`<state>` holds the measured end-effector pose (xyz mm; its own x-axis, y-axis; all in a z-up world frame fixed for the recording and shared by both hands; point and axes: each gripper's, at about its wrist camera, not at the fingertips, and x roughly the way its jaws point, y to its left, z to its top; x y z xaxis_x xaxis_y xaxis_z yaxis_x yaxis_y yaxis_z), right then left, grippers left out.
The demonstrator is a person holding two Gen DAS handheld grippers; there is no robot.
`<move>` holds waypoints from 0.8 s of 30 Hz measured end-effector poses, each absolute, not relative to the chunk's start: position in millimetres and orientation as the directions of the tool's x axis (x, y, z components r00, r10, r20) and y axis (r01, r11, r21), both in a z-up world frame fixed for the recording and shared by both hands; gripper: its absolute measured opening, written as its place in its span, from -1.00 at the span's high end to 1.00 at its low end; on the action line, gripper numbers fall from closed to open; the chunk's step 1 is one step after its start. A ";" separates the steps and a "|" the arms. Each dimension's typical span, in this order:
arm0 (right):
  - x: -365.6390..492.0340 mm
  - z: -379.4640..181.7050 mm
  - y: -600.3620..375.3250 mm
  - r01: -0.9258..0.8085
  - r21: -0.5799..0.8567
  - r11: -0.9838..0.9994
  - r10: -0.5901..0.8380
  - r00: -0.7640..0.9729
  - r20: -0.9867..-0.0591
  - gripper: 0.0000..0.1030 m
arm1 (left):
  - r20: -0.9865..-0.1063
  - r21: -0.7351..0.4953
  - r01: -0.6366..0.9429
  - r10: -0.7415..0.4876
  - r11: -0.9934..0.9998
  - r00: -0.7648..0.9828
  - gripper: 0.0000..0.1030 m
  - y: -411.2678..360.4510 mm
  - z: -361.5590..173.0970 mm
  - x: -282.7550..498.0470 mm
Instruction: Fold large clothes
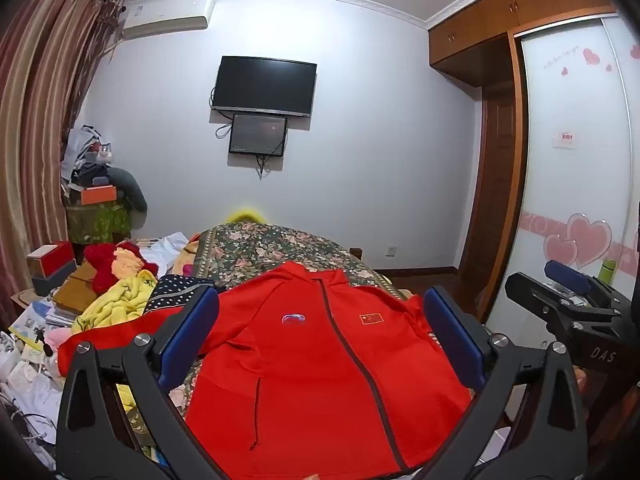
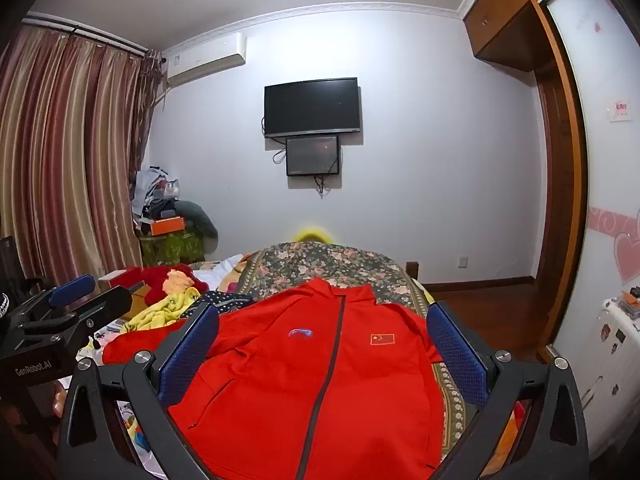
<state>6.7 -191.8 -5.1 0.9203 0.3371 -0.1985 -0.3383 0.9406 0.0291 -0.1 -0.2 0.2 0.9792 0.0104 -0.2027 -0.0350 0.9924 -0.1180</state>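
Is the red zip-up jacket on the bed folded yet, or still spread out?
Spread out. The red zip-up jacket lies front up on the floral bedspread, zipper closed, one sleeve stretched out sideways; no fold shows.

- Red zip jacket (image 1: pixel 320 368) with dark zipper
- Dark floral bedspread (image 1: pixel 276 248) beneath the jacket
- Yellow garment (image 1: pixel 120 304) left of the jacket
- Striped maroon curtains (image 2: pixel 68 152)

The left gripper (image 1: pixel 320 338) and the right gripper (image 2: pixel 322 344) are held side by side, both tilted slightly downward. Each one has its jaws spread wide, with nothing pressed between the blue pads.
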 end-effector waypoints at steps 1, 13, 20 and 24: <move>6.7 -5.1 -191.8 -0.339 0.029 0.941 0.337 0.920 -0.199 -1.00 | -0.201 -0.111 -0.038 0.015 0.993 0.979 -1.00 -0.5 0.3 -0.2; 6.3 -5.4 -192.3 -0.339 0.032 0.940 0.339 0.920 -0.198 -1.00 | -0.189 -0.080 -0.021 0.006 0.997 0.982 -1.00 -8.3 -1.5 -4.8; 6.0 -5.5 -192.7 -0.339 0.033 0.940 0.338 0.920 -0.198 -1.00 | -0.189 -0.074 -0.021 0.007 0.997 0.982 -1.00 -8.8 -3.3 -3.8; 6.0 -5.6 -192.9 -0.338 0.033 0.941 0.337 0.920 -0.197 -1.00 | -0.187 -0.070 -0.026 0.012 0.997 0.982 -1.00 -10.5 -4.2 -4.5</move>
